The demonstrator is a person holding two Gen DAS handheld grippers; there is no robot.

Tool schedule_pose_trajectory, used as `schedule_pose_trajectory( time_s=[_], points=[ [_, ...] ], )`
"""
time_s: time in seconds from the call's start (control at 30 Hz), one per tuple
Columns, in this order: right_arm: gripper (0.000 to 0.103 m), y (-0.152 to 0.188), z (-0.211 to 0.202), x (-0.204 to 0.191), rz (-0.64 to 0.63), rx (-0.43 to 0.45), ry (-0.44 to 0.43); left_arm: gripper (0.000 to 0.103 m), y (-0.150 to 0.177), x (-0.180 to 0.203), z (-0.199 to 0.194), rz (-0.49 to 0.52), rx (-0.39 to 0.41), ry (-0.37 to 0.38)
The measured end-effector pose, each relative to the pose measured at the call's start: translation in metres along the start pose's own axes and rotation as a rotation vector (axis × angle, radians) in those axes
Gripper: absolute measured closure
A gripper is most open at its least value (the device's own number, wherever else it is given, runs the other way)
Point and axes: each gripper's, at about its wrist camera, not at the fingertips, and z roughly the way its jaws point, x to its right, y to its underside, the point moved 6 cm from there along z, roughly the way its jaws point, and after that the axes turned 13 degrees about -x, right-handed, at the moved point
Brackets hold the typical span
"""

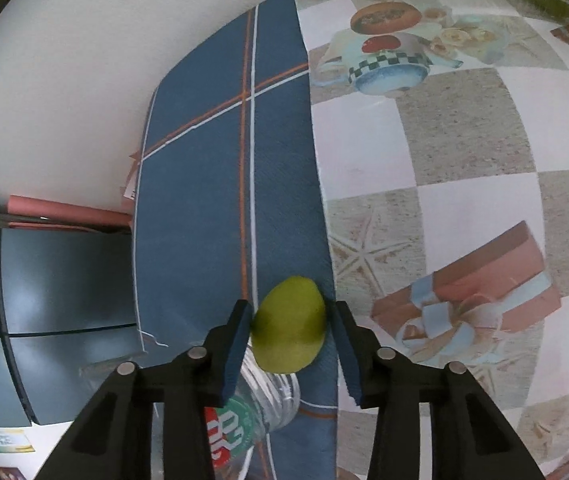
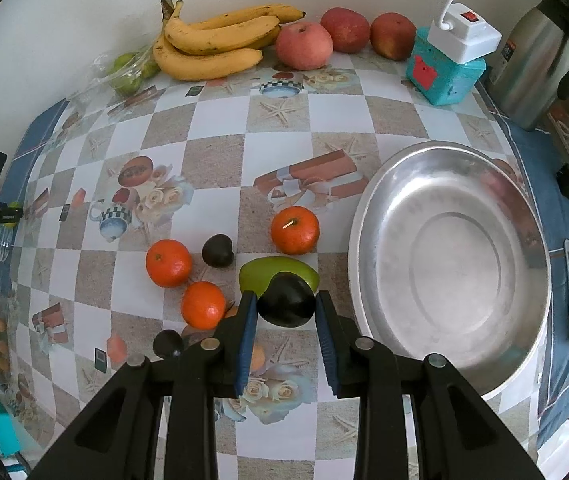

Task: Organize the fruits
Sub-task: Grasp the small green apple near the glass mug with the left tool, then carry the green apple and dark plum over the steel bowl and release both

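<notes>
In the left wrist view my left gripper (image 1: 290, 314) is shut on a small green fruit (image 1: 289, 330), held above the blue cloth (image 1: 224, 184) at the table's edge. In the right wrist view my right gripper (image 2: 286, 304) is shut on a dark plum (image 2: 286, 306), just in front of a green mango (image 2: 278, 274). Three oranges (image 2: 295, 230) (image 2: 168, 263) (image 2: 203, 305) and two more dark plums (image 2: 217, 251) (image 2: 168, 344) lie around it. A large steel bowl (image 2: 450, 264) stands empty to the right.
Bananas (image 2: 212, 42), three red apples (image 2: 304, 46) and bagged green fruits (image 2: 128, 70) line the back wall. A teal box with a white pump (image 2: 446, 66) and a steel kettle (image 2: 536, 66) stand at the back right. A plastic bottle (image 1: 252, 412) lies below my left gripper.
</notes>
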Motion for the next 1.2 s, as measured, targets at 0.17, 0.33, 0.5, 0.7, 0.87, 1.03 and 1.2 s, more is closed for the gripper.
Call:
schedule_pose_trajectory(
  time_s=[0.17, 0.33, 0.5, 0.7, 0.87, 1.03, 1.2],
  points=[
    [0.073, 0.0, 0.0, -0.001, -0.001, 0.0, -0.003, 0.062, 0.001, -0.001, 0.001, 0.006, 0.015, -0.01],
    [0.073, -0.001, -0.001, -0.004, -0.005, 0.001, -0.009, 0.062, 0.008, 0.008, -0.012, -0.003, 0.018, 0.002],
    [0.073, 0.0, -0.002, -0.004, 0.002, 0.004, -0.023, 0.062, 0.011, 0.008, -0.021, -0.021, 0.022, 0.027],
    [0.073, 0.0, -0.004, -0.004, 0.01, 0.008, -0.049, 0.062, 0.025, 0.014, -0.052, -0.044, 0.054, 0.078],
    [0.073, 0.001, -0.004, 0.002, 0.029, 0.007, -0.074, 0.062, 0.04, 0.024, -0.082, -0.08, 0.079, 0.152],
    [0.073, 0.0, -0.007, 0.013, 0.055, 0.02, -0.092, 0.062, 0.052, 0.049, -0.112, -0.108, 0.097, 0.233],
    [0.073, 0.002, -0.011, 0.027, 0.09, 0.029, -0.114, 0.062, 0.062, 0.09, -0.149, -0.099, 0.123, 0.29]
  ],
)
